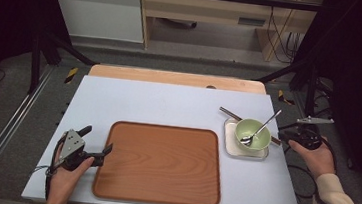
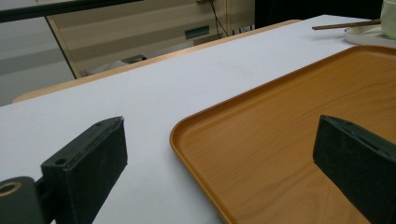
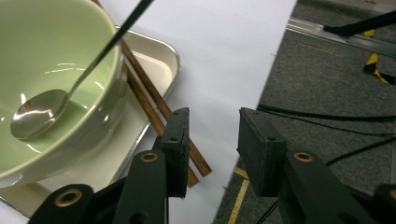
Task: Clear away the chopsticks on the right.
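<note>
The left tool [image 1: 98, 150] sits nearest, its jaws spread wide astride the tray's [image 1: 160, 163] near left corner, pinching nothing. The tray, largest here, lies flat on the bench [image 1: 169, 101]; it looks stiff, light and smooth, best taken at its raised rim. To its right a small dish [image 1: 230, 132] carries a green bowl [image 1: 259, 129], probably glazed ceramic: weighty for its size, slick and breakable, so a grip across its rim would suit. Chopsticks [image 3: 156, 105] lie under the bowl's side across the dish, thin and stiff, apt to roll. A metal spoon [image 1: 260, 129] leans in the bowl, slippery. The right tool [image 3: 212, 140] hovers off the bench edge just beside the chopstick ends, jaws partly spread, empty.
</note>
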`<control>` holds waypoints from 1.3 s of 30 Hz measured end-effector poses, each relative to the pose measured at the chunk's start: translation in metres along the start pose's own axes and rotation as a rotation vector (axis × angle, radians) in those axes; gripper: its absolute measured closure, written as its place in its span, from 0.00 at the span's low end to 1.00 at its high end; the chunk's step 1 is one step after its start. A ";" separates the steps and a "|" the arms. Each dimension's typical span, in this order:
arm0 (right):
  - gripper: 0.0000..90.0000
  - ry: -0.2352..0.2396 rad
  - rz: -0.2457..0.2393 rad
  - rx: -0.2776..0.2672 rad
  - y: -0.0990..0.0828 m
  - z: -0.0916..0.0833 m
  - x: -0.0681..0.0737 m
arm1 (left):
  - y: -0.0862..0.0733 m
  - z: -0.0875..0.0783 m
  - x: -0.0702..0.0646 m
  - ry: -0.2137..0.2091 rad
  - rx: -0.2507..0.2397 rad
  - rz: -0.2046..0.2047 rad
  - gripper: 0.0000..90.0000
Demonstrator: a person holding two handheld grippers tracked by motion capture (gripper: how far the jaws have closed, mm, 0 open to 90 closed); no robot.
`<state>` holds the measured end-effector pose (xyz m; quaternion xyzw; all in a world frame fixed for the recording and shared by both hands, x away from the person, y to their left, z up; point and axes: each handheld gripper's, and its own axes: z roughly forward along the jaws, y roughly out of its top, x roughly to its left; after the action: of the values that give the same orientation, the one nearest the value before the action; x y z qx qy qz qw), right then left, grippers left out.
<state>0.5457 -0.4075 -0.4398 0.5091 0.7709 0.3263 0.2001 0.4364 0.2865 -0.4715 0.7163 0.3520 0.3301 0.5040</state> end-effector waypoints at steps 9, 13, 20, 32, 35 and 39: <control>0.76 0.022 -0.030 0.024 0.002 0.010 0.005 | -0.001 0.001 -0.001 -0.001 0.011 0.011 0.03; 0.77 0.017 -0.028 0.032 0.002 0.014 0.005 | -0.002 0.002 -0.001 -0.001 0.013 0.010 0.03; 0.78 0.021 -0.028 0.033 0.003 0.016 0.004 | -0.001 0.003 -0.003 -0.005 0.018 0.020 0.03; 0.77 0.047 -0.023 0.040 0.003 0.017 0.005 | -0.001 0.003 -0.003 -0.004 0.018 0.020 0.03; 0.77 0.055 -0.034 0.042 0.003 0.016 0.006 | -0.001 0.003 -0.003 -0.004 0.018 0.021 0.03; 0.77 0.056 -0.035 0.048 0.003 0.018 0.007 | -0.002 0.003 -0.003 -0.003 0.020 0.021 0.03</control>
<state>0.5562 -0.3952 -0.4502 0.4911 0.7925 0.3181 0.1719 0.4373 0.2832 -0.4744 0.7255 0.3468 0.3308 0.4939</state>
